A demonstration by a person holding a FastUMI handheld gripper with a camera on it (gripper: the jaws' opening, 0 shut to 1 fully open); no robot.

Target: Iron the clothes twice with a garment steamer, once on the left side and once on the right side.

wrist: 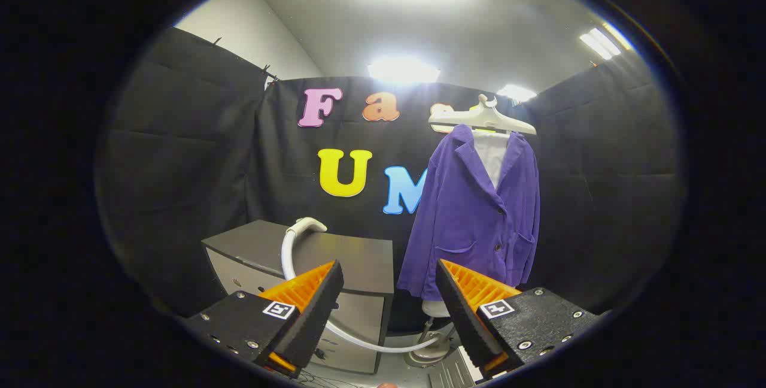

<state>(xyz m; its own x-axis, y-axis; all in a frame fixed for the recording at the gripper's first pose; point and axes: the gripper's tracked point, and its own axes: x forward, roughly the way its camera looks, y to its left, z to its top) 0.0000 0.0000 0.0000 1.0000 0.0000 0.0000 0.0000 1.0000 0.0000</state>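
Gripper was open, fingers spread wide, nothing between them. Only the orange-backed fingers with black pads and the black mounts with square markers showed; the rest was cut off below.

Purple jacket hung on a pale hanger against the black cloth wall, beyond the fingers and a bit toward the right one. White lining or shirt showed at the open collar, can't tell which. Two dark buttons down the front, patch pocket low on each side. The jacket's bottom hem sat just above the right finger's tip, and its lower right corner was partly hidden behind that finger.

Steamer was hard to make out. A white hose rose over the top of the grey cabinet, ending in a curved white head lying on the cabinet top. It then looped down behind the left finger and ran low across the gap to a stand base under the jacket. Probably the steamer's pole and base, but the fingers covered most of it. A white rounded part showed just under the jacket hem.

Cabinet stood beyond the left finger, its front lower corner blocked by it. Some cables lay on the floor near its foot. Ceiling lights were blown out.
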